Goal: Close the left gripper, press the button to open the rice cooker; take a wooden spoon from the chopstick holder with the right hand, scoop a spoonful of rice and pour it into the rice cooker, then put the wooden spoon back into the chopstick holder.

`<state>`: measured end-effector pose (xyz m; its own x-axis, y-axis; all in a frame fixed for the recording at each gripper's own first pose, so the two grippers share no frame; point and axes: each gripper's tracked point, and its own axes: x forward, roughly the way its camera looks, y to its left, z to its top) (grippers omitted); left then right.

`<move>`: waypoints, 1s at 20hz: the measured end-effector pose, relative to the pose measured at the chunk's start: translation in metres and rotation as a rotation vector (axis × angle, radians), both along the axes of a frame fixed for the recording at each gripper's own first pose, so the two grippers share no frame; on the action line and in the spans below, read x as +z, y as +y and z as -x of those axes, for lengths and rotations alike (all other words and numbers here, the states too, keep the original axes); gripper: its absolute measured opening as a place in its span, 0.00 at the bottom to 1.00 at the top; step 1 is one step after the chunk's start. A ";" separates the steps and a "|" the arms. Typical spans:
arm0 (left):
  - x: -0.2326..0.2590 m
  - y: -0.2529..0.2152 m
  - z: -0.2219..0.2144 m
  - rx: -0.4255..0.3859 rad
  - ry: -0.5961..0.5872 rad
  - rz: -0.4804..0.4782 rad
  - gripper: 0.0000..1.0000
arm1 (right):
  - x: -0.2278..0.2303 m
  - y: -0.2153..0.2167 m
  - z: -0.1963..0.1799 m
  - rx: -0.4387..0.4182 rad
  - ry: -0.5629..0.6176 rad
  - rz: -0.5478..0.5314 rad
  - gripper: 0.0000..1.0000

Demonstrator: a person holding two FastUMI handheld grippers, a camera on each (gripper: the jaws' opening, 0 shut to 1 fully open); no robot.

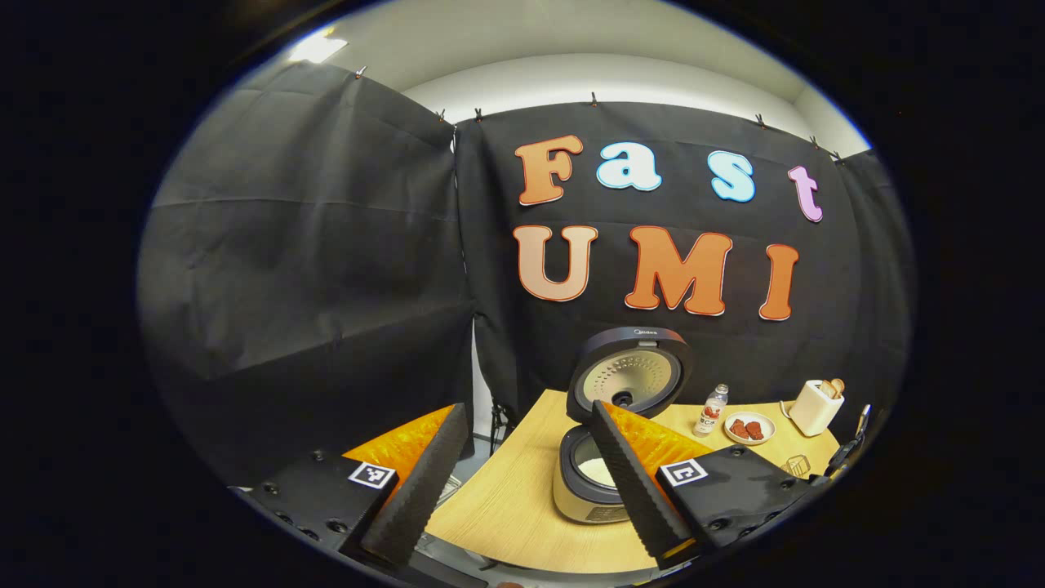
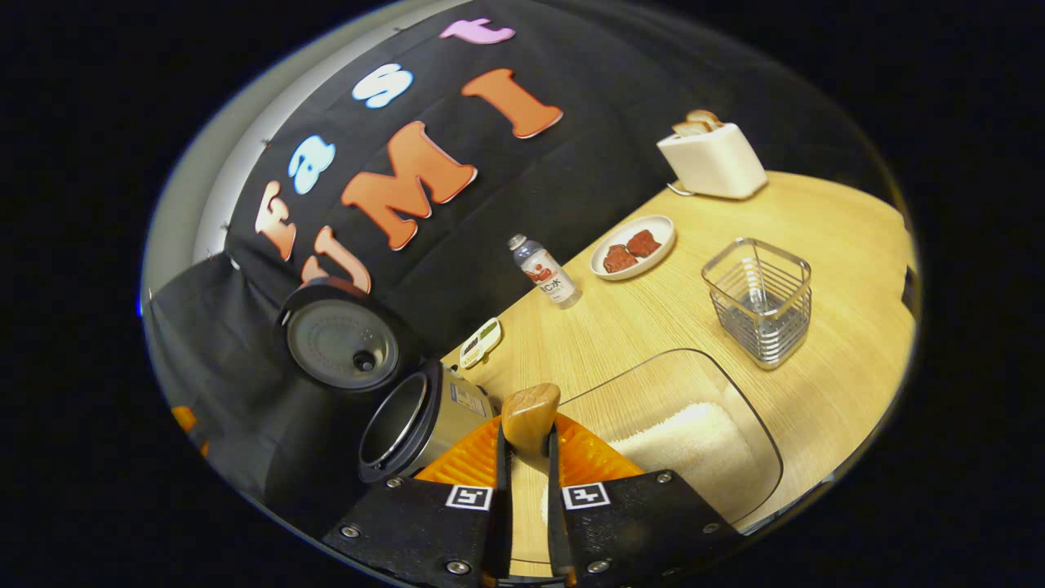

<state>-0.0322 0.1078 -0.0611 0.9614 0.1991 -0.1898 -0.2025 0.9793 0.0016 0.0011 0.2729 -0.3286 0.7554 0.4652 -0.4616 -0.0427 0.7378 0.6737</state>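
Item: rice cooker [image 1: 600, 482], lid [image 1: 629, 374] raised and standing upright behind the pot, inner pot showing a pale layer at the bottom; it stands on the wooden table [image 1: 522, 498]. Item: left gripper [image 1: 531, 482], jaws spread wide apart, holding nothing, hovering short of the cooker with its right finger overlapping the pot in the left gripper view. Item: right gripper [image 2: 524, 490], jaws drawn close on the wooden spoon [image 2: 529, 416], of which a rounded wooden end rises just past the fingertips; whether this is handle or bowl cannot be told, nor whether it carries rice. Item: clear container [image 2: 694, 441] with a heap of white rice [image 2: 694, 445], lying directly ahead and slightly right of the right gripper. Item: chopstick holder [image 2: 759, 298], a wire basket, beyond the container and farther right, with no utensil visible in it. Governing relation: in the right gripper view the cooker [image 2: 420, 420] lies to the left of the gripper, mouth tilted toward it, while the rice lies to the right; the spoon's visible axis runs forward between the two. Judgement: the right gripper is nearer both and is placed either to scoop or to swing left and pour. Sundries: bottle [image 2: 545, 272], plate [image 2: 633, 247], toaster [image 2: 712, 159].
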 end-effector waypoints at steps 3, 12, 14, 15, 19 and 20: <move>0.004 -0.004 -0.004 -0.010 -0.008 0.002 0.97 | -0.010 -0.012 -0.001 -0.063 0.110 -0.128 0.17; 0.024 -0.025 -0.016 -0.049 -0.054 -0.020 0.98 | 0.010 -0.055 -0.008 -0.197 0.213 -0.371 0.17; 0.023 -0.030 -0.019 -0.059 -0.052 -0.029 0.98 | 0.018 -0.062 -0.011 -0.218 0.205 -0.388 0.17; 0.024 -0.033 -0.020 -0.065 -0.052 -0.031 0.98 | 0.019 -0.064 -0.011 -0.221 0.203 -0.389 0.17; 0.025 -0.043 -0.026 -0.088 -0.056 -0.033 1.00 | 0.029 -0.073 -0.014 -0.257 0.237 -0.466 0.17; 0.026 -0.045 -0.026 -0.092 -0.057 -0.033 0.97 | 0.032 -0.073 -0.016 -0.270 0.249 -0.494 0.17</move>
